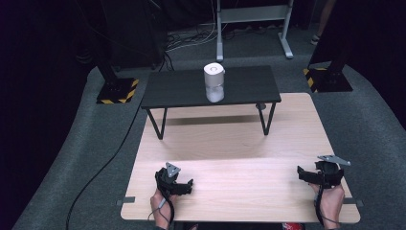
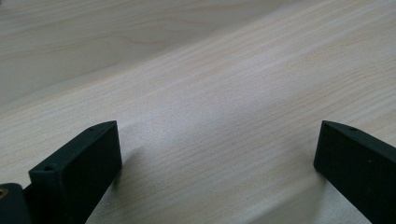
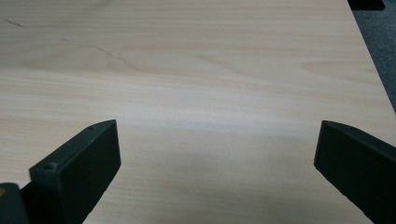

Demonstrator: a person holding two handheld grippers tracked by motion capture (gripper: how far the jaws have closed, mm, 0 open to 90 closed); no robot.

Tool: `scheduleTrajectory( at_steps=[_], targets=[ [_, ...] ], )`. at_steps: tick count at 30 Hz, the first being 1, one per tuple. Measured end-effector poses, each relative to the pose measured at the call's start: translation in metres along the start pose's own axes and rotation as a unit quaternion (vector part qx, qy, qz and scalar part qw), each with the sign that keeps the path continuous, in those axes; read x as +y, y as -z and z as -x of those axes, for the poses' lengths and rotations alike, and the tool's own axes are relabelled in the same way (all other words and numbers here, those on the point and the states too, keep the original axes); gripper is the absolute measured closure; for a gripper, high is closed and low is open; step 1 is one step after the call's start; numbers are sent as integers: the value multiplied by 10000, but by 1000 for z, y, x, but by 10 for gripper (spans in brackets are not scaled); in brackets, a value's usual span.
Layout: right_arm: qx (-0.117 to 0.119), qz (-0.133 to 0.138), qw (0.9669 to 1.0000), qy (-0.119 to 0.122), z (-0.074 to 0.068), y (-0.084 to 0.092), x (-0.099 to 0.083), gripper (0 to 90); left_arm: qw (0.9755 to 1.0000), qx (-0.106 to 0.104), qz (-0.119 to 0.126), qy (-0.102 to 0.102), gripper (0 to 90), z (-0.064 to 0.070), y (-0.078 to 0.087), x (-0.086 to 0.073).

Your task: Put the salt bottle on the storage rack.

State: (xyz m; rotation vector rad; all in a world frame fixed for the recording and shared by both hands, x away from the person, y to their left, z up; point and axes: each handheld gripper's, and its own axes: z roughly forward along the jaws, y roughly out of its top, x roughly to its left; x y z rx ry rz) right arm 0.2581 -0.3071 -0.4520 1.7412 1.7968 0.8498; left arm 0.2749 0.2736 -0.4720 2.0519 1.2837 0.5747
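Both claws, left gripper and right gripper, rest jaws apart near the worktop's front corners, ready; the white jar waits on the black shelf at its back edge.

Each hand carries a matte black gripper: the left gripper and the right gripper are blocky, angular tools, and each bears a grey three-cornered plate on top with small dark spots at its corners. A thin black cable trails from each gripper back along the hand and wrist. The left hand and right hand are bare, with no sleeve over the wrists. In the gripper views the jaws are flat, thick black slabs with squared ends (their surface looks faintly grainy), and a small round screw hole sits in each top edge.
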Motion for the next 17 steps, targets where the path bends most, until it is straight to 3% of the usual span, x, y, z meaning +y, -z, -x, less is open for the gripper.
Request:
scheduleTrajectory(
  at_steps=[11, 16, 17],
  targets=[
    [-47, -28, 10000, -69, 2, -6, -19, 0, 10000, -1, 0, -3, 2, 0, 0, 0],
    [-85, -81, 9999, 116, -5, -13, -23, 1, 10000, -9, -2, -10, 2, 0, 0, 0],
    [-159, 28, 9997, 172, -9, -12, -26, 16, 10000, -9, -2, -10, 2, 0, 0, 0]
  ],
)
